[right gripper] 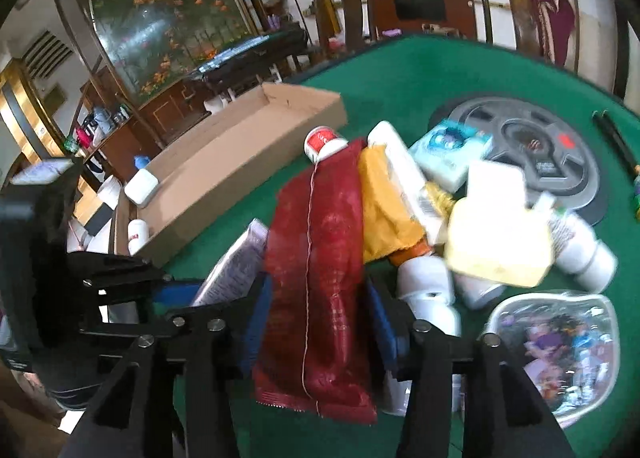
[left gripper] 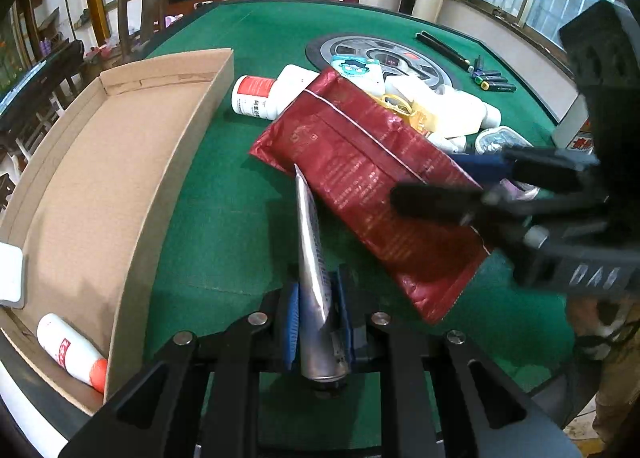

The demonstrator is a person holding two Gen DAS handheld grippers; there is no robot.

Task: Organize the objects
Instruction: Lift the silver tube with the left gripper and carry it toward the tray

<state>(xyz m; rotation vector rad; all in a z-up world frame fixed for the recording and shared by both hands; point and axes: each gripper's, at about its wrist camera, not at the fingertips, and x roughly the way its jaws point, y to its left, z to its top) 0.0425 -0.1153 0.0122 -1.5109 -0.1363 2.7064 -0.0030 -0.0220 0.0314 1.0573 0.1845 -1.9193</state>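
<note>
Clutter for sorting fills the green table (left gripper: pixel 224 197) in the left wrist view: a silver tube (left gripper: pixel 316 278) stands clamped between the blue pads of the left gripper (left gripper: pixel 318 318) at six o'clock, its crimped end pointing toward twelve. A red foil pouch (left gripper: pixel 360 177) lies just beside it toward two o'clock, and the right gripper (left gripper: pixel 452 181) reaches in from three o'clock with one finger above and one below the pouch's edge. An open cardboard tray (left gripper: pixel 120 161) at nine o'clock holds a white bottle (left gripper: pixel 72 350) with an orange cap

In the right wrist view the red foil pouch (right gripper: pixel 320 278) runs between the right gripper's (right gripper: pixel 320 334) blue pads, which are closed against its sides. White bottles (right gripper: pixel 428 290) and a clear-lidded box (right gripper: pixel 560 350) lie at three to four o'clock, the cardboard tray (right gripper: pixel 240 161) at ten
</note>
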